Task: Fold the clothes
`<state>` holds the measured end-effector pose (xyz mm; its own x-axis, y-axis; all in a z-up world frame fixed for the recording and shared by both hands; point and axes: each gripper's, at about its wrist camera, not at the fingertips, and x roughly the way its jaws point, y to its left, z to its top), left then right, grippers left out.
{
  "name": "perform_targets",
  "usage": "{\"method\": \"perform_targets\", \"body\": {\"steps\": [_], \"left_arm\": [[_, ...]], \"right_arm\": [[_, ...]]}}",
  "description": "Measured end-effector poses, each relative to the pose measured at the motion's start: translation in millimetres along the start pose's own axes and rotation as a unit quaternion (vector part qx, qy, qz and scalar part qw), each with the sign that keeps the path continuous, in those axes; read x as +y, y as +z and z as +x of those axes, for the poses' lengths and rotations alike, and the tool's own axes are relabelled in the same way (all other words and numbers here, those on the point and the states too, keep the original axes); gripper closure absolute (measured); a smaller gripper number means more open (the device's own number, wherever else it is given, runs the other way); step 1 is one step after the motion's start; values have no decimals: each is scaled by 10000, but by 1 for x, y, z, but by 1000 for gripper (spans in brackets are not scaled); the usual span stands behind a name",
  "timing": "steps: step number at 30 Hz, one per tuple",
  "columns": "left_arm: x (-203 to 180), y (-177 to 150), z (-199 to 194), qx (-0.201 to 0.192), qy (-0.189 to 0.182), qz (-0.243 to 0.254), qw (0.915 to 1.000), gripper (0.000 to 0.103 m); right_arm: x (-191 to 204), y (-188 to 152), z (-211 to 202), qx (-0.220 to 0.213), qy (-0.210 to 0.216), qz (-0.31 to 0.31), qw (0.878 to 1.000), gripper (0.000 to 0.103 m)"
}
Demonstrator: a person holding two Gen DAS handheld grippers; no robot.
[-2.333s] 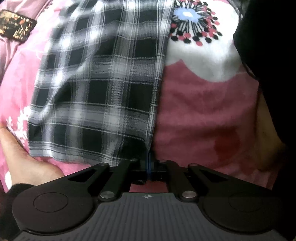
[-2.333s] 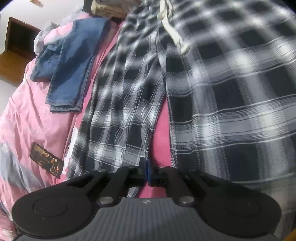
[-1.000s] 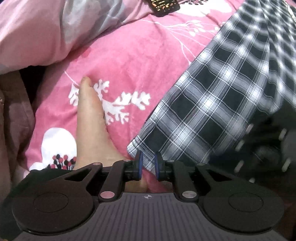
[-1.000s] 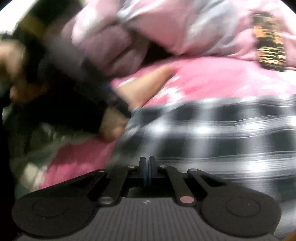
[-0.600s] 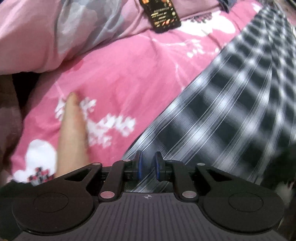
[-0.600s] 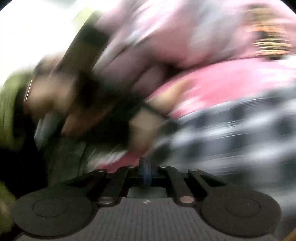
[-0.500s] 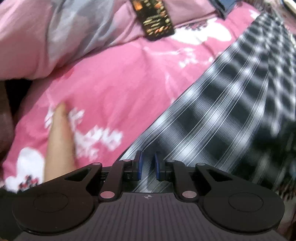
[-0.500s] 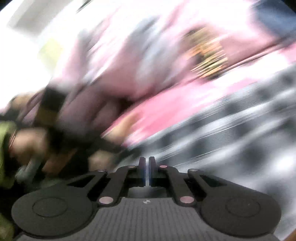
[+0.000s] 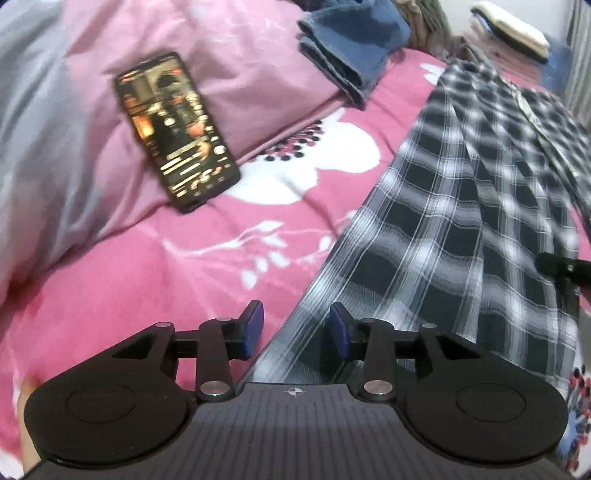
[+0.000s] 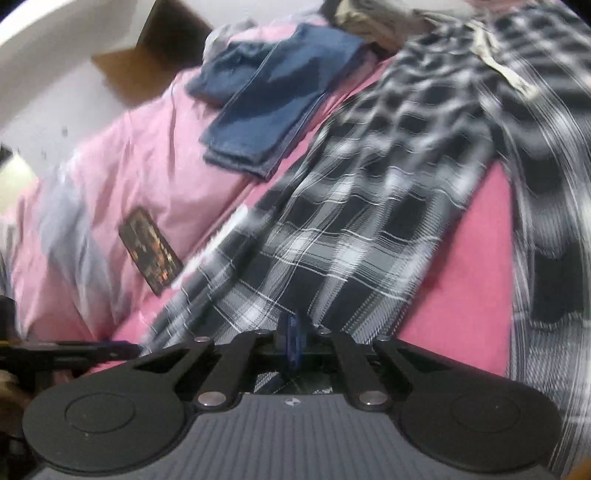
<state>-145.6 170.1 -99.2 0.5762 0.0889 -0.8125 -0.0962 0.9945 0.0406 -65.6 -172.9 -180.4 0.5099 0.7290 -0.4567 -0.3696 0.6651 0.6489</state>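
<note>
Left gripper (image 9: 295,330): jaws opening, hem of plaid pajama pants (image 9: 454,236) between the pads, untouched. Right gripper (image 10: 293,341): clamped on the pants' hem, on the pink blanket (image 9: 177,266).

Home bedroom, on a bed. Pink floral bedspread (image 9: 155,280) covered most of both views; a paler pink and grey duvet (image 9: 48,122) bunched at 9 to 11 o'clock in the left wrist view. A phone (image 9: 175,131) with a lit screen lay on it. Folded jeans (image 10: 273,99) sat at 12 o'clock in the right wrist view, plaid pyjama trousers (image 9: 461,236) spread at 3 o'clock in the left. More piled clothing (image 9: 513,26) at 1 o'clock. White wall (image 10: 55,74) and a brown wooden piece (image 10: 162,48) at 11 o'clock, right wrist view.
</note>
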Motion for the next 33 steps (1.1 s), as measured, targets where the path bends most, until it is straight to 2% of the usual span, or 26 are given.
{"method": "perform_targets", "body": {"steps": [5,6,7,10,12,15,18,21,24,26,28,30,33], "left_arm": [[8,-1,14,66,-233,-180,9995,64],[8,0,14,35,-254,-160,9995,69],[7,0,14,-9,-269,-126,9996,81],[0,0,11,-124,-186,72,9997,101],[-5,1,8,-214,-37,202,9996,103],[-2,2,3,-354,250,138,9990,103],[7,4,2,-352,528,15,9980,102],[9,3,12,-216,605,27,9979,102],[11,0,17,-164,621,77,9979,97],[18,2,13,-130,427,-74,9990,88],[25,7,6,-44,412,-212,9989,69],[30,14,-6,-129,515,-295,9982,65],[25,35,-15,-407,337,-259,9983,62]], "right_arm": [[-10,-4,-1,-100,147,49,9998,101],[-11,-5,-1,-112,168,62,9998,101],[-12,-5,-1,-125,190,75,9997,101],[-8,-3,0,-145,195,72,9997,101],[-7,-4,1,-148,183,59,9997,101],[-7,-5,0,-145,182,58,9997,101],[-7,-5,0,-154,172,61,9997,101],[-7,-5,0,-153,172,61,9997,101],[-7,-4,0,-150,175,59,9997,101],[-8,-4,-1,-148,177,59,9997,101],[-8,-3,-1,-145,182,58,9997,101],[-8,-3,-1,-146,189,62,9997,101],[-8,-4,-1,-153,194,68,9997,101]]}}
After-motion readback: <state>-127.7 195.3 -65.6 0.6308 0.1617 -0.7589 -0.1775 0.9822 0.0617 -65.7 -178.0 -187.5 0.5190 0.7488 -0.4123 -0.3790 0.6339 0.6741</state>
